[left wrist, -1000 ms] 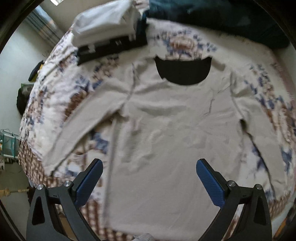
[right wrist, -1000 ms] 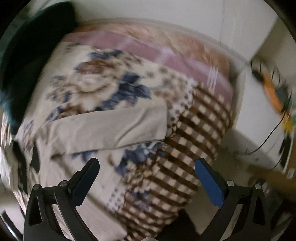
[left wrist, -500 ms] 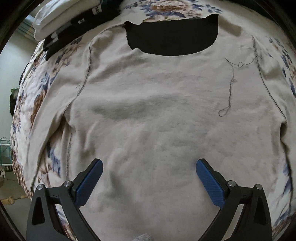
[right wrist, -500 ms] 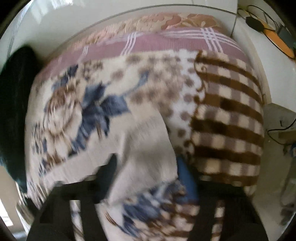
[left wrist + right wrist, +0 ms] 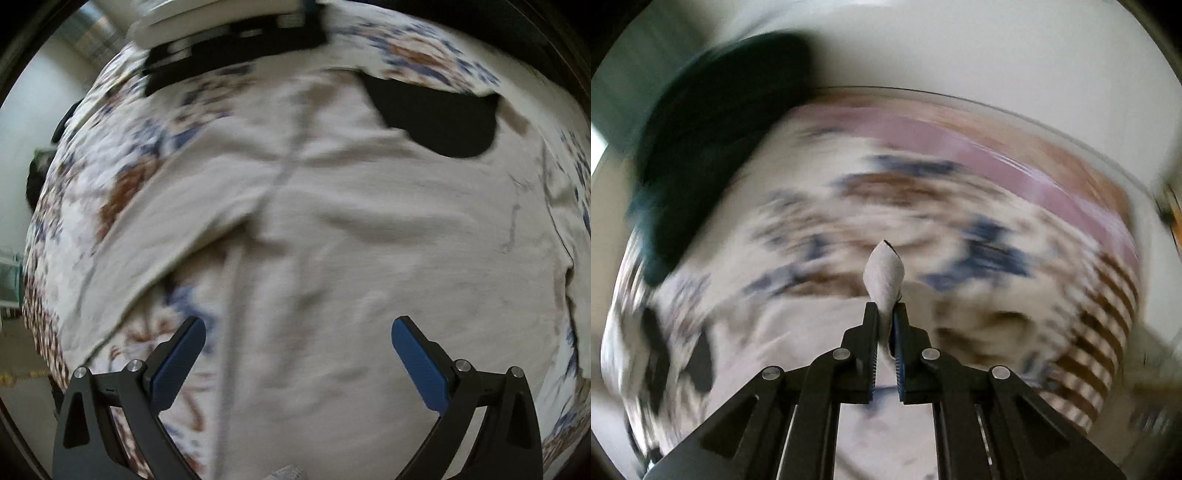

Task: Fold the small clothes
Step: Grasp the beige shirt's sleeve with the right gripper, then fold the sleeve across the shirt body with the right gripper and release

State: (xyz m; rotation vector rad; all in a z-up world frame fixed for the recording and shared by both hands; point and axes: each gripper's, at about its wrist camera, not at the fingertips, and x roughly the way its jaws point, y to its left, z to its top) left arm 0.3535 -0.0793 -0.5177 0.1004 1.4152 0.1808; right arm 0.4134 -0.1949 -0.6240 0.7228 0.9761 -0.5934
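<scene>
Right gripper (image 5: 885, 317) clamped tight, jaws pinched on a fold of the beige garment (image 5: 884, 275), a cloth tip poking up toward twelve o'clock beyond the fingertips. Behind, all motion blur: the floral blanket (image 5: 820, 236), brown checks at three o'clock, a pink band above, a dark teal bundle (image 5: 709, 122) at ten o'clock.
</scene>
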